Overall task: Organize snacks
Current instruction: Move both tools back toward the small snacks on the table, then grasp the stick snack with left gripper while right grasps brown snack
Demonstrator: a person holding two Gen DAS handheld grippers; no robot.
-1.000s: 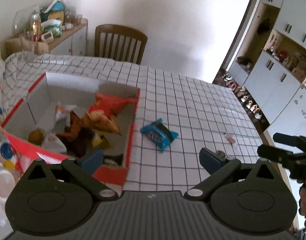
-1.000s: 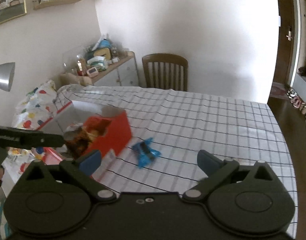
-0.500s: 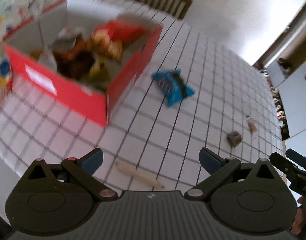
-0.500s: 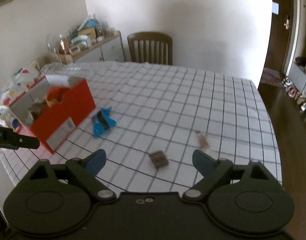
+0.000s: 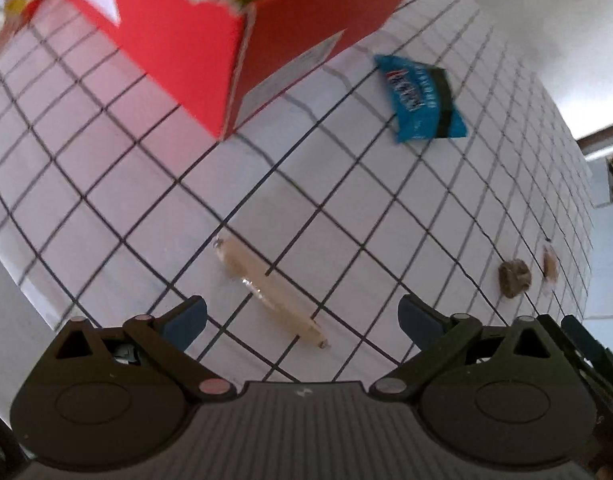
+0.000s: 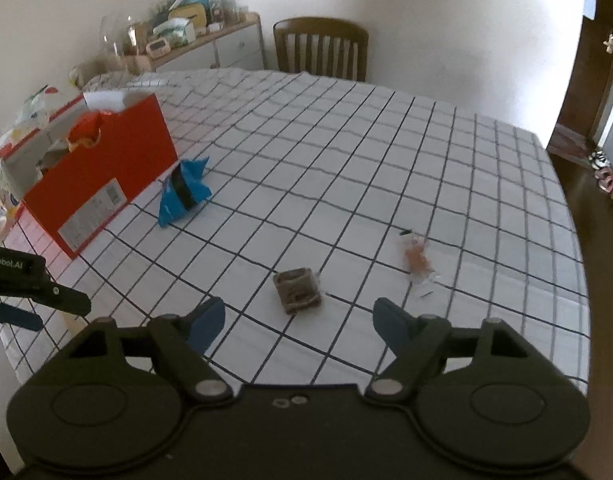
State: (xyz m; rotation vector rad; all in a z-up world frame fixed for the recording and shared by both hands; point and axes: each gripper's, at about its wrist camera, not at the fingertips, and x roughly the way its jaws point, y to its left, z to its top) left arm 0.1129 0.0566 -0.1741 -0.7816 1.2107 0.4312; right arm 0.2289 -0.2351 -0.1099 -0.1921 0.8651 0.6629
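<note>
An open red box (image 5: 210, 36) holding several snacks stands on the checked tablecloth (image 5: 346, 208); the right wrist view also shows the red box (image 6: 106, 184). Beside it lies a blue packet (image 5: 422, 100), seen too as the blue packet (image 6: 184, 192). My left gripper (image 5: 302, 314) is open, pointing steeply down over a pale stick snack (image 5: 266, 284) that lies between its fingertips' line, untouched. My right gripper (image 6: 298, 316) is open with its jaws closing, just over a brown square snack (image 6: 297, 290); the pads do not press it. A small pinkish wrapper (image 6: 416, 258) lies further right.
A wooden chair (image 6: 320, 48) stands at the table's far side, and a cluttered sideboard (image 6: 194, 40) sits at the back left. The table's near edge runs close under both grippers. Patterned items (image 6: 2, 184) lie left of the box.
Both grippers have dropped toward the table. The left one swung from over the box down to the pale stick. The right one swung right to the brown snack and its jaws narrowed.
</note>
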